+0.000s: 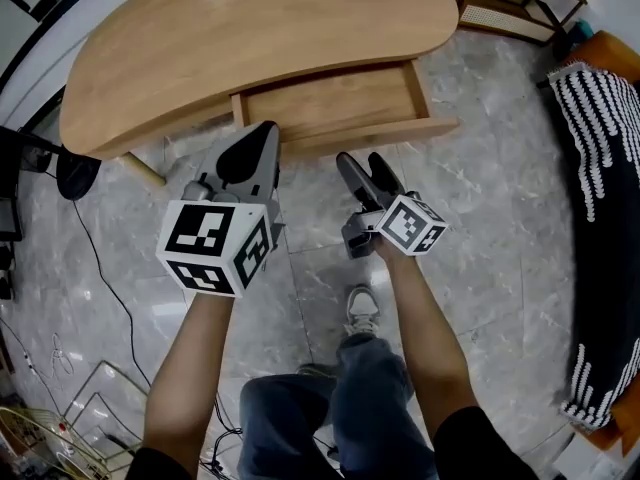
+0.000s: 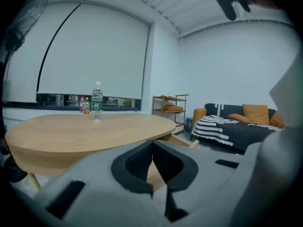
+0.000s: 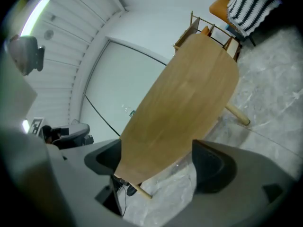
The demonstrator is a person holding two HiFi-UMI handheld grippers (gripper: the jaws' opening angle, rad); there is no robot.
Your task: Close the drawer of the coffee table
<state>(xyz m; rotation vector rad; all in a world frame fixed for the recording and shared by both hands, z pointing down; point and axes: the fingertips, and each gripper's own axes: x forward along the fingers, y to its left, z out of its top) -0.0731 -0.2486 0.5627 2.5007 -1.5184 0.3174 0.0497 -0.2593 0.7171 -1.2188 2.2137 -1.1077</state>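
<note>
The drawer point(image 1: 330, 103) of the coffee table point(image 1: 200, 48) is found pulled out toward the person, interior exposed. Its front panel point(image 1: 380, 135) is seen to run left to right across the head view, slightly tilted, so closing is judged to require a push away from the person, square to that long axis.

The left gripper point(image 1: 262, 138) is recorded with jaws pressed together and nothing held; its tip is seen over the panel's left end, though contact cannot be confirmed. The right gripper point(image 1: 367, 171) is recorded with jaws spread wide and empty, just short of the panel's middle. The left is judged the nearer of the two.
</note>
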